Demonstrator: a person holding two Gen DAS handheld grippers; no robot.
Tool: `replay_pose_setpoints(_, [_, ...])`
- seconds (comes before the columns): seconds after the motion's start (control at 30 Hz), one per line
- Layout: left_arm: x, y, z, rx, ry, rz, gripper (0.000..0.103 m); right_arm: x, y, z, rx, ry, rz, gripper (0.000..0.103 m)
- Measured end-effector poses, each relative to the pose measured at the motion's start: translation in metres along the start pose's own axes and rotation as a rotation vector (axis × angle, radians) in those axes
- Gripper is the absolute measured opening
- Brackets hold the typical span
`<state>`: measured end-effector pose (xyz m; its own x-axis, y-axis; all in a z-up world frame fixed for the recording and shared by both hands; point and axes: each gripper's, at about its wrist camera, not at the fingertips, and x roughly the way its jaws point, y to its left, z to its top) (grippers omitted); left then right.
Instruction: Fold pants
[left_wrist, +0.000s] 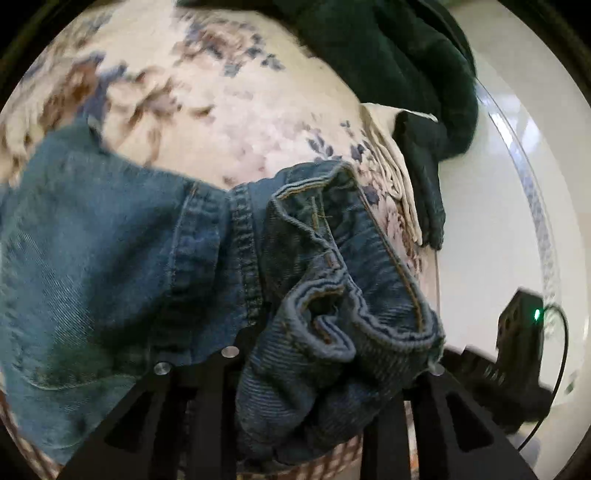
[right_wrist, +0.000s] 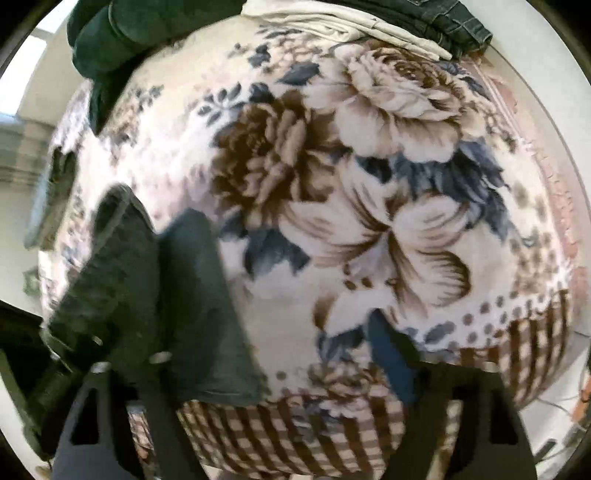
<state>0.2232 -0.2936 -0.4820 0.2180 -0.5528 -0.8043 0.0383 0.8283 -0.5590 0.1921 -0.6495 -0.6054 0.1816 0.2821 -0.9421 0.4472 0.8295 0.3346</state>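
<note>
- Left gripper (left_wrist: 295, 369): the jaws sit apart, with the bunched waistband of the blue jeans (left_wrist: 155, 266) piled between them on the floral blanket (left_wrist: 229, 110).
- Right gripper (right_wrist: 280, 373): jaws stand wide; a dark garment (right_wrist: 173, 306) drapes its left finger.
- Dark green clothes (left_wrist: 399, 66) lie beyond.

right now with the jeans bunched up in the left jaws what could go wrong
1. The jeans are gripped at a crumpled waistband in the left gripper, so the fold may come out crooked or slip.
2. They hang near the blanket's edge, close to the folded clothes, and could drag them off.
3. The right gripper looks open, so one side may sag.
</note>
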Motion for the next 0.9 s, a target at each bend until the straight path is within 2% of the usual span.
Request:
replay_pose_setpoints(0.03, [-0.007,-0.006,0.001,0.029,-0.001,-0.002,0.055,0.001,0.002,0.002,0.006,-0.006,0.021,0.093])
replay_pose_setpoints(0.07, [-0.012,-0.011,-0.001,0.049,0.009,-0.005,0.095,0.000,0.002,0.005,0.014,-0.014,0.046,0.093])
replay_pose_setpoints(0.1, [-0.022,-0.016,0.000,0.063,0.008,-0.014,0.103,0.001,0.002,0.007,0.020,-0.018,0.071,0.095])
replay_pose_setpoints(0.2, [-0.044,-0.018,0.006,0.092,-0.021,0.005,0.103,0.005,0.018,0.011,0.032,-0.017,0.140,0.098])
replay_pose_setpoints(0.27, [-0.057,-0.014,0.012,0.077,-0.039,0.028,0.103,0.011,0.027,0.016,0.024,-0.010,0.169,0.098])
replay_pose_setpoints(0.37, [-0.078,0.019,0.028,0.015,-0.085,0.099,0.103,0.040,0.049,0.023,-0.029,0.065,0.202,0.098])
replay_pose_setpoints(0.43, [-0.091,0.054,0.037,-0.028,-0.097,0.185,0.103,0.067,0.063,0.025,-0.071,0.127,0.200,0.098])
replay_pose_setpoints(0.57, [-0.104,0.122,0.059,-0.134,-0.121,0.308,0.103,0.127,0.078,0.024,-0.072,0.259,0.239,0.096])
replay_pose_setpoints(0.6, [-0.106,0.137,0.065,-0.152,-0.124,0.336,0.103,0.138,0.081,0.023,-0.073,0.260,0.221,0.087])
replay_pose_setpoints(0.63, [-0.106,0.145,0.069,-0.159,-0.127,0.355,0.103,0.139,0.087,0.021,-0.092,0.222,0.215,0.072])
replay_pose_setpoints(0.67, [-0.105,0.153,0.073,-0.163,-0.127,0.372,0.103,0.136,0.091,0.018,-0.110,0.195,0.209,0.066])
replay_pose_setpoints(0.7, [-0.104,0.158,0.077,-0.164,-0.126,0.382,0.103,0.129,0.098,0.014,-0.138,0.154,0.171,0.049])
replay_pose_setpoints(0.73, [-0.101,0.160,0.081,-0.161,-0.127,0.387,0.103,0.120,0.103,0.008,-0.164,0.117,0.136,0.038])
replay_pose_setpoints(0.8, [-0.096,0.162,0.089,-0.152,-0.122,0.398,0.103,0.099,0.114,-0.006,-0.224,0.055,0.103,0.032])
replay_pose_setpoints(0.9, [-0.083,0.156,0.098,-0.122,-0.103,0.385,0.103,0.074,0.116,-0.018,-0.223,0.021,0.118,0.027])
